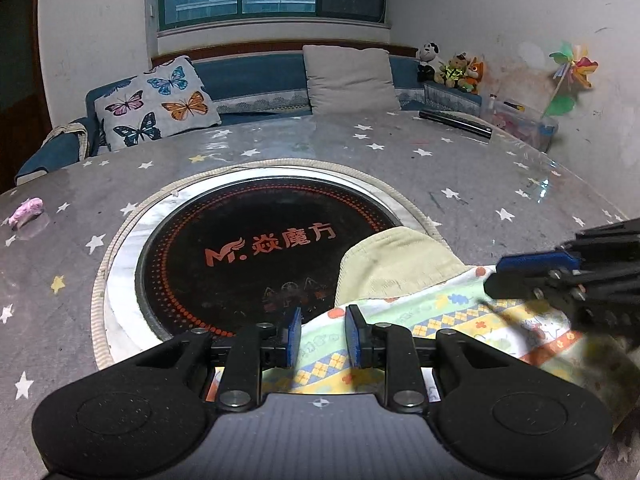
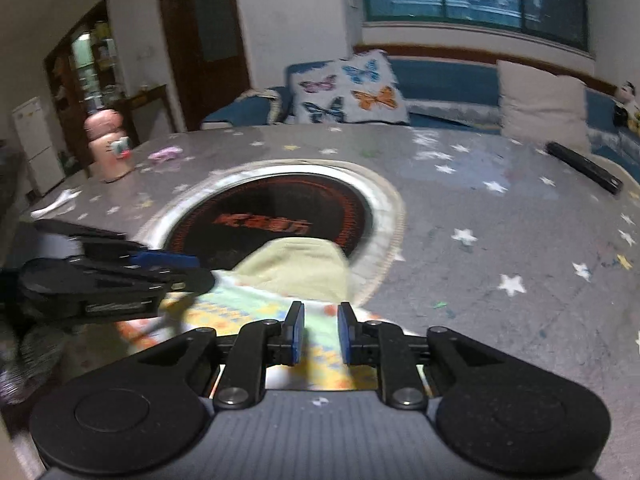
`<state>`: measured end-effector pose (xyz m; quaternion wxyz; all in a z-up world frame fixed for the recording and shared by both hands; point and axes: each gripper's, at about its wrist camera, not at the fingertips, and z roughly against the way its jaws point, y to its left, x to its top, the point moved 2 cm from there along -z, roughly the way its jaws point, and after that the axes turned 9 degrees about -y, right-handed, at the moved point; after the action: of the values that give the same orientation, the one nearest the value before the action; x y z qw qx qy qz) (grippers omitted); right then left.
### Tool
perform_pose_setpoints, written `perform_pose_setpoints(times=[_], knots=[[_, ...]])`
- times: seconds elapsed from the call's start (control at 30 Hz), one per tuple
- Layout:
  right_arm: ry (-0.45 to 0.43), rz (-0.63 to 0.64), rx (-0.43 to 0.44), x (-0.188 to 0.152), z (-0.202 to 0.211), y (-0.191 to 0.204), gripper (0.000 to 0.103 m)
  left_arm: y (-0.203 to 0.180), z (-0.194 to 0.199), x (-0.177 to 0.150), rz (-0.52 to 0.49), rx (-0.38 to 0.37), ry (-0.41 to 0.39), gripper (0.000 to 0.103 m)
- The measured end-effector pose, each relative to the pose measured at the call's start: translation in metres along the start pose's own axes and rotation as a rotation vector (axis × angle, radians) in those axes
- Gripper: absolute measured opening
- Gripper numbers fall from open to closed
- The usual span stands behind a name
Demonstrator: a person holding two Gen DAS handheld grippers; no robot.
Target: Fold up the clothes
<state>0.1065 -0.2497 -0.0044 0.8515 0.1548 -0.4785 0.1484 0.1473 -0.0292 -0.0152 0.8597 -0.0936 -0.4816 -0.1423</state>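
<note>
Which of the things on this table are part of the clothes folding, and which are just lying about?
Part of the job: patterned garment with its pale green lining; left gripper; right gripper.

Just lying about: built-in hotplate; black remote; pink bottle; pinwheel; pink scrap.

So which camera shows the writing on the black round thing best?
The left wrist view. There the orange writing on the black burner is sharp and whole. In the right wrist view the writing is blurred and smaller, and the cloth covers the burner's near edge.
</note>
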Motion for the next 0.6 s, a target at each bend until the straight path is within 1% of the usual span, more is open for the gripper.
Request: perform_pose_setpoints(times=[0.13, 0.2, 0.27, 0.37, 0.43, 0.6], knots=[[-0.004, 0.061, 0.044, -0.004, 0.01, 0.025, 0.019, 0.0, 0.01, -0.001, -0.003, 0.007, -0.012, 0.027], [-0.004, 0.079, 0.064, -0.007, 0.014, 0.035, 0.025, 0.002, 0.017, -0.003, -0.005, 0.015, -0.019, 0.034], [-0.004, 0.1, 0.08, -0.013, 0.019, 0.045, 0.026, 0.004, 0.025, -0.005, -0.003, 0.025, -0.028, 0.037], [-0.004, 0.132, 0.084, -0.023, 0.025, 0.056, 0.027, 0.008, 0.039, -0.011, 0.004, 0.043, -0.04, 0.046], [-0.013, 0.159, 0.082, -0.03, 0.032, 0.064, 0.031, 0.01, 0.05, -0.016, 0.002, 0.053, -0.047, 0.047], [-0.026, 0.235, 0.105, -0.045, 0.047, 0.082, 0.032, 0.013, 0.075, -0.034, -0.02, 0.102, -0.064, 0.05]])
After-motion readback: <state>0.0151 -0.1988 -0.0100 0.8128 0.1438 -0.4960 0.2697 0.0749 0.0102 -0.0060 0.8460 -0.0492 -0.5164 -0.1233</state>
